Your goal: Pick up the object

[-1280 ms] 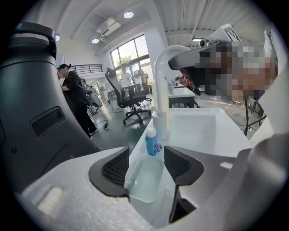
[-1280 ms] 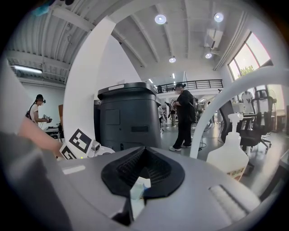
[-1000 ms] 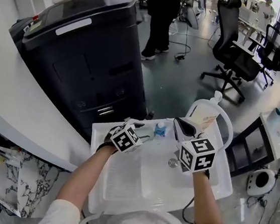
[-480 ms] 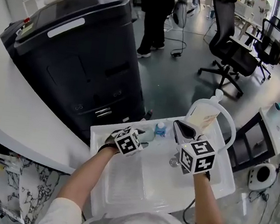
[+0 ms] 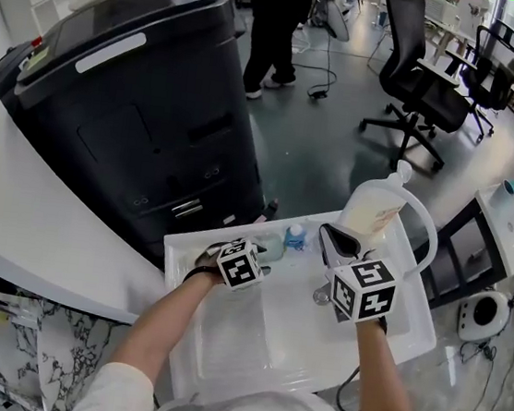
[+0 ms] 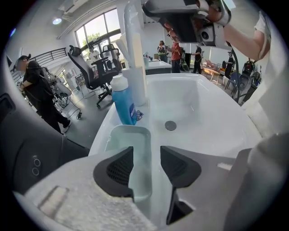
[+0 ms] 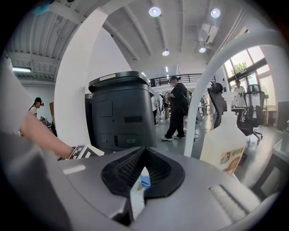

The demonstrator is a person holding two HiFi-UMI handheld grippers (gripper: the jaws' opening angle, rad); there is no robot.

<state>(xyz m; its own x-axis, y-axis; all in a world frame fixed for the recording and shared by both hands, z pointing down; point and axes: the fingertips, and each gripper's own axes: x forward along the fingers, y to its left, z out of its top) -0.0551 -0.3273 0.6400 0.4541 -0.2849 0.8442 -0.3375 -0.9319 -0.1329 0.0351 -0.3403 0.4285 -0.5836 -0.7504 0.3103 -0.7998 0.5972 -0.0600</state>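
A pale, translucent rectangular tray (image 6: 128, 149) lies on the white sink's ledge (image 5: 187, 247), left of the basin. My left gripper (image 6: 146, 164) reaches over it, one pad inside the tray and the other outside, with the tray's right wall between them. The jaws are closing, and a gap still shows beside the wall. In the head view the left gripper (image 5: 255, 256) sits at the tray (image 5: 273, 247). A small blue bottle (image 6: 124, 101) stands just beyond the tray. My right gripper (image 7: 143, 155) hovers over the basin, shut on nothing.
A tall white pump bottle (image 5: 372, 214) and the arched white tap (image 5: 426, 225) stand at the sink's back right. The drain (image 6: 170, 126) is in the basin's middle. A large black machine (image 5: 150, 94) stands behind the sink, with office chairs and a person (image 5: 275, 16) beyond.
My left gripper has edged down and forward onto the tray. The right gripper has barely moved.
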